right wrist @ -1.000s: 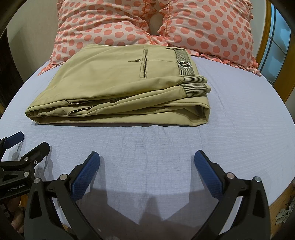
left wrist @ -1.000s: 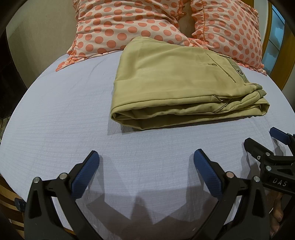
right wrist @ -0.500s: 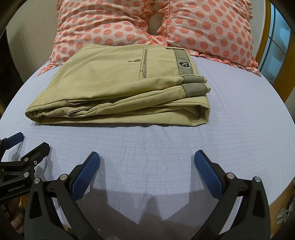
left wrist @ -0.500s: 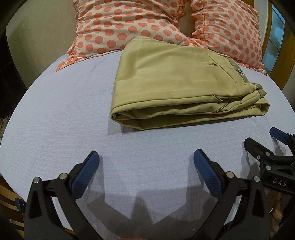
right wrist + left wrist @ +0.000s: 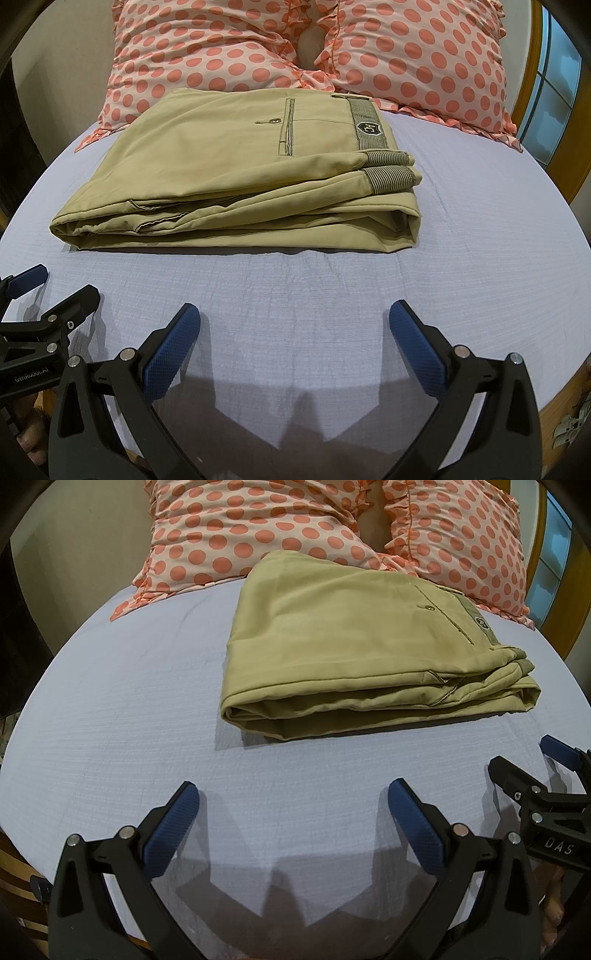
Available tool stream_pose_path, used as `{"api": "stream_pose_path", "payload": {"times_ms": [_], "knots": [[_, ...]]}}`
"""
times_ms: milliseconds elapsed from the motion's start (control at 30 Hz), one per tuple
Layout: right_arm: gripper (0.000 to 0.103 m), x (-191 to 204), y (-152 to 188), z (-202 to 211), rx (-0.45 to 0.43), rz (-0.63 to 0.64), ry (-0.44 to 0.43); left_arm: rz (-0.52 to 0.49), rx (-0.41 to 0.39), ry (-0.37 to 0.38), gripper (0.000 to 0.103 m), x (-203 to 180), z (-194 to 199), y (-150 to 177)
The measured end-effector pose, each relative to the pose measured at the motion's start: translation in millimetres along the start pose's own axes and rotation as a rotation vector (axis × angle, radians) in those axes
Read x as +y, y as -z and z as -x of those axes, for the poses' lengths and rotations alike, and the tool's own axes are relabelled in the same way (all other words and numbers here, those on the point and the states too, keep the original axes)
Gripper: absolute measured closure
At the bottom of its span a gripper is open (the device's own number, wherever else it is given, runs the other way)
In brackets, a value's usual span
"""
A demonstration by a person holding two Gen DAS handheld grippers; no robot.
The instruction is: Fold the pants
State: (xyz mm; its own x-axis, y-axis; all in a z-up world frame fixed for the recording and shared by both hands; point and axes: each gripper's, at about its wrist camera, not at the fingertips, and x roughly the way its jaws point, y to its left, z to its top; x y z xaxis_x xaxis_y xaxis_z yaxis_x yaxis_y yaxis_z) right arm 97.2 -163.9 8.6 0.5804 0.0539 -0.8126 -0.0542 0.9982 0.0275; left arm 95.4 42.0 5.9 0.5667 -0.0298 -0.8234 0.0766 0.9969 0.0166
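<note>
Khaki pants (image 5: 351, 646) lie folded in a flat stack on the lilac bed sheet (image 5: 129, 709); they also show in the right wrist view (image 5: 240, 177), back pocket and striped waistband on top. My left gripper (image 5: 291, 797) is open and empty, hovering over the sheet in front of the pants. My right gripper (image 5: 295, 317) is open and empty, likewise short of the stack's near edge. The right gripper also shows at the right edge of the left wrist view (image 5: 532, 764), and the left gripper at the left edge of the right wrist view (image 5: 51, 288).
Two pink polka-dot pillows (image 5: 221, 48) (image 5: 424, 55) lean behind the pants at the head of the bed. A wooden-framed window (image 5: 554, 85) is at the right. The bed's wooden edge (image 5: 565, 406) shows at the lower right.
</note>
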Motion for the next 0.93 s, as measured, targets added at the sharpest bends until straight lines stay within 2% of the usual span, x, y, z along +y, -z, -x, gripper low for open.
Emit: {"api": "stream_pose_path", "payload": {"times_ms": [933], "knots": [[0.001, -1.3, -0.1, -0.3, 0.000, 0.003, -0.003, -0.002, 0.010, -0.003, 0.002, -0.7, 1.0, -1.8]]}}
